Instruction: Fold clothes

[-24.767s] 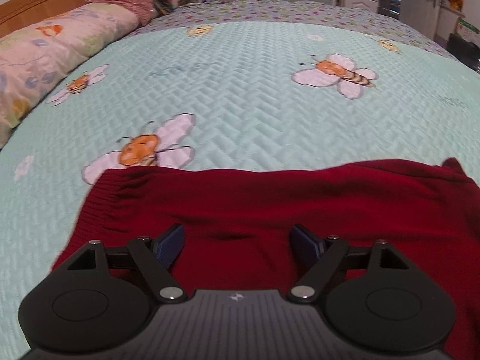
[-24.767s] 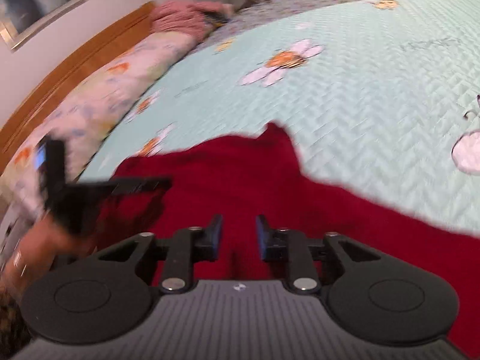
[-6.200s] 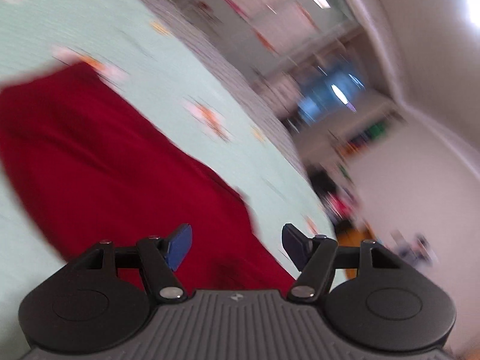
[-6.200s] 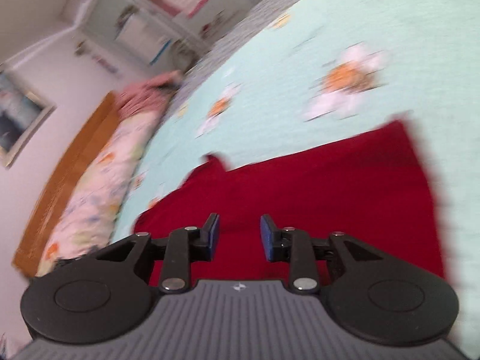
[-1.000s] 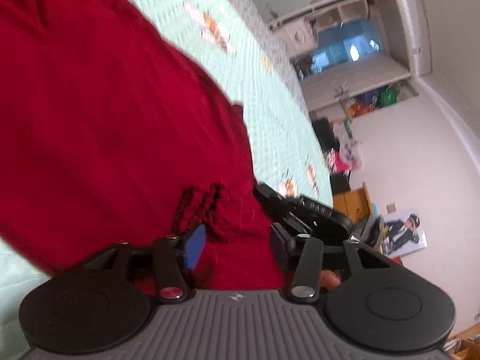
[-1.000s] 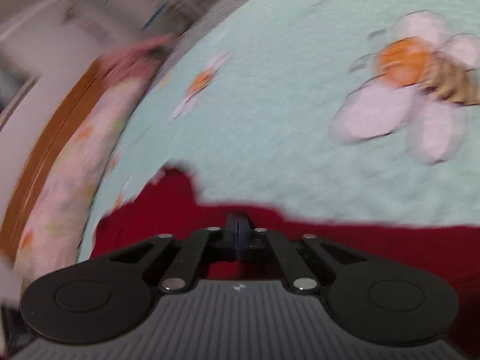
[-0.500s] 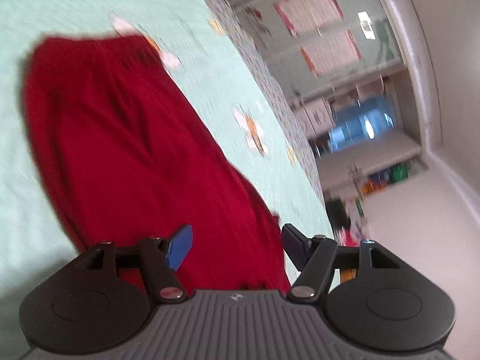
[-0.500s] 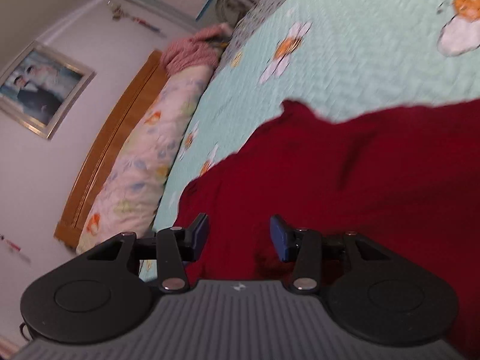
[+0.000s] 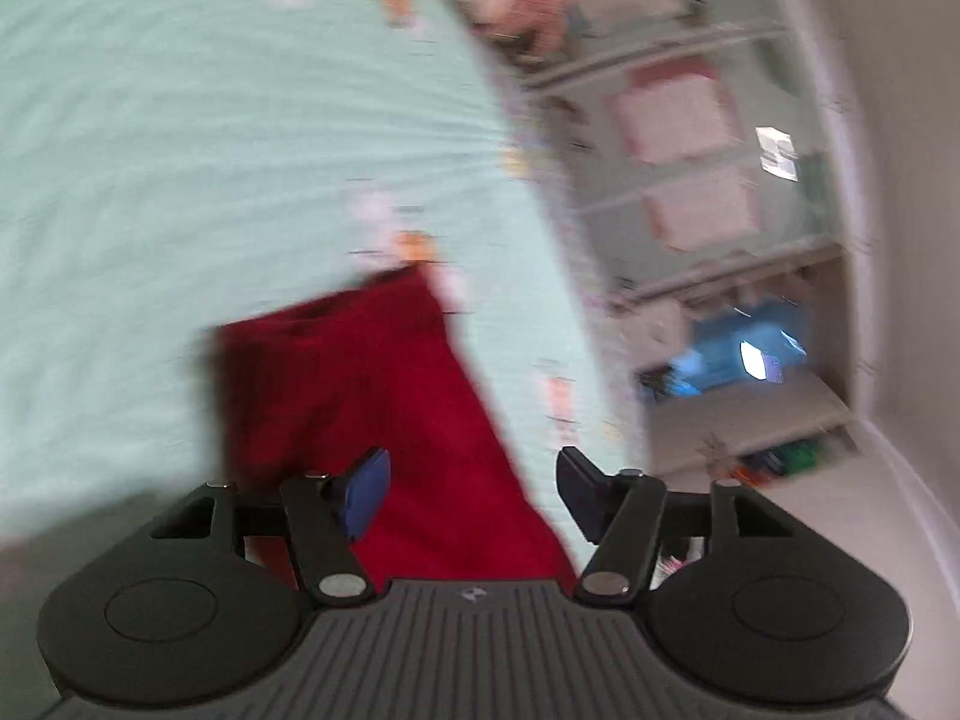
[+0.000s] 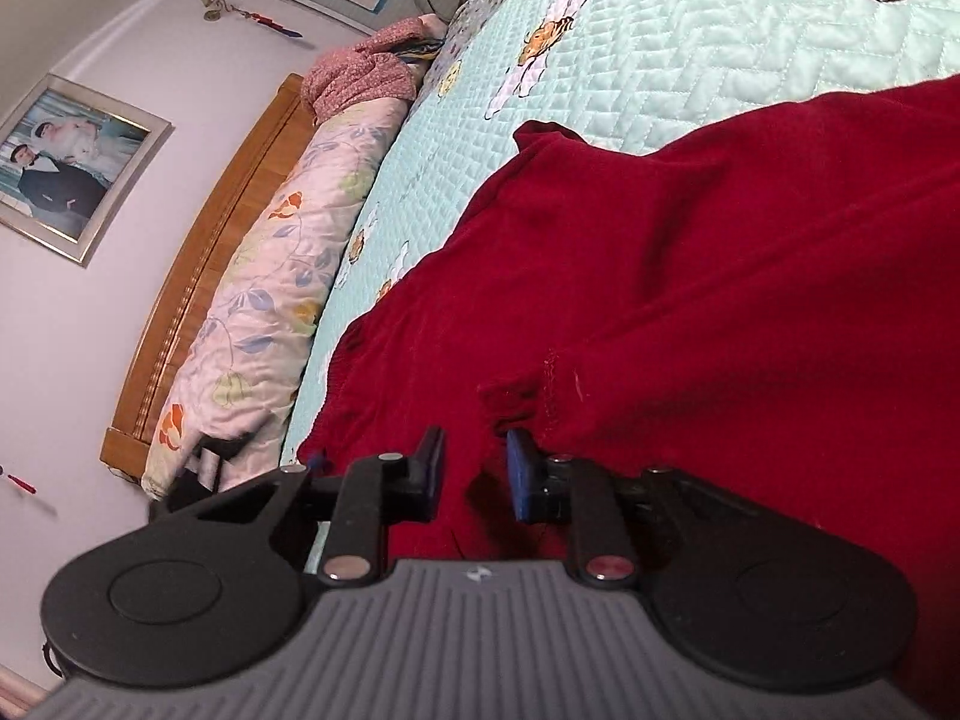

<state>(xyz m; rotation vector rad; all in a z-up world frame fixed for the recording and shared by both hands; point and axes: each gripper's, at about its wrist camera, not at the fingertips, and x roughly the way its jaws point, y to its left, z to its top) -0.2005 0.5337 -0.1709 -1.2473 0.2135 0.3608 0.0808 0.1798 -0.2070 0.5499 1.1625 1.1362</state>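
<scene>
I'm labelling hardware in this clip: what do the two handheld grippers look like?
Both match. The left gripper and right gripper each have a ribbed grey body with a small central logo, two round black side housings, black linkage arms with silver pivot pins, and blue pads on the fingers. No cables or sleeves show.

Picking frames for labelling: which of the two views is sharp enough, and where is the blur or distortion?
Left wrist view: heavy motion blur smears the quilt and red sweater; only the left gripper is crisp. Right wrist view: sharp, quilt stitching and sweater folds legible, though fisheye bends the headboard.
</scene>
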